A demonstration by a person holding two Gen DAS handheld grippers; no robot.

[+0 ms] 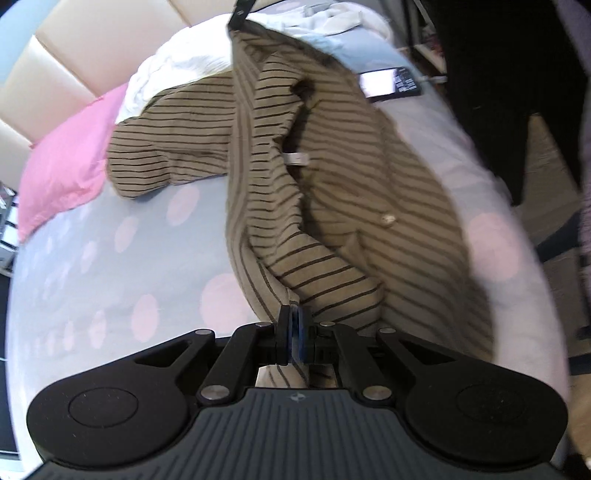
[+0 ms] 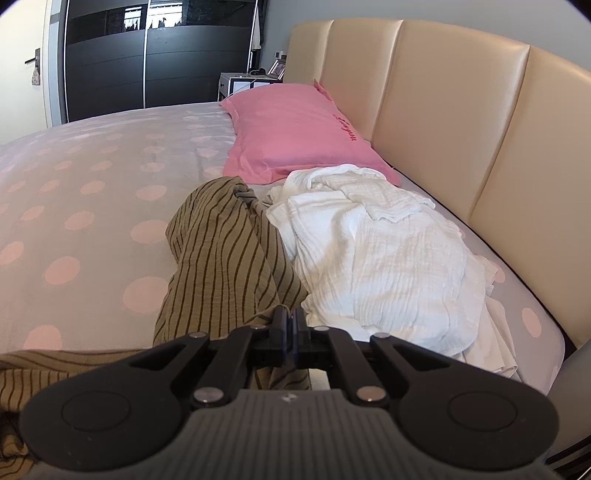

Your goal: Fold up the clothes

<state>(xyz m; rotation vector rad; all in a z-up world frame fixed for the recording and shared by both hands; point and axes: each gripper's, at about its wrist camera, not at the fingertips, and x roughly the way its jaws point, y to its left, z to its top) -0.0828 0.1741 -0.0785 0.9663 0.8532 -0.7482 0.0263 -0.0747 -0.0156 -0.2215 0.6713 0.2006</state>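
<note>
An olive shirt with dark stripes (image 1: 332,177) lies stretched along the polka-dot bed (image 1: 110,277), one sleeve (image 1: 155,162) spread to the left. My left gripper (image 1: 294,321) is shut on the shirt's near edge. In the right wrist view, my right gripper (image 2: 290,321) is shut on another part of the same striped shirt (image 2: 221,251), which trails away across the bed (image 2: 92,177). The far tip of the right gripper shows at the top of the left wrist view (image 1: 240,14), holding the shirt's far end.
A pile of white crinkled clothes (image 2: 380,258) lies just right of the striped shirt. A pink pillow (image 2: 295,133) rests against the cream headboard (image 2: 461,110). A phone (image 1: 391,83) lies on the bed. A dark wardrobe (image 2: 147,59) stands beyond.
</note>
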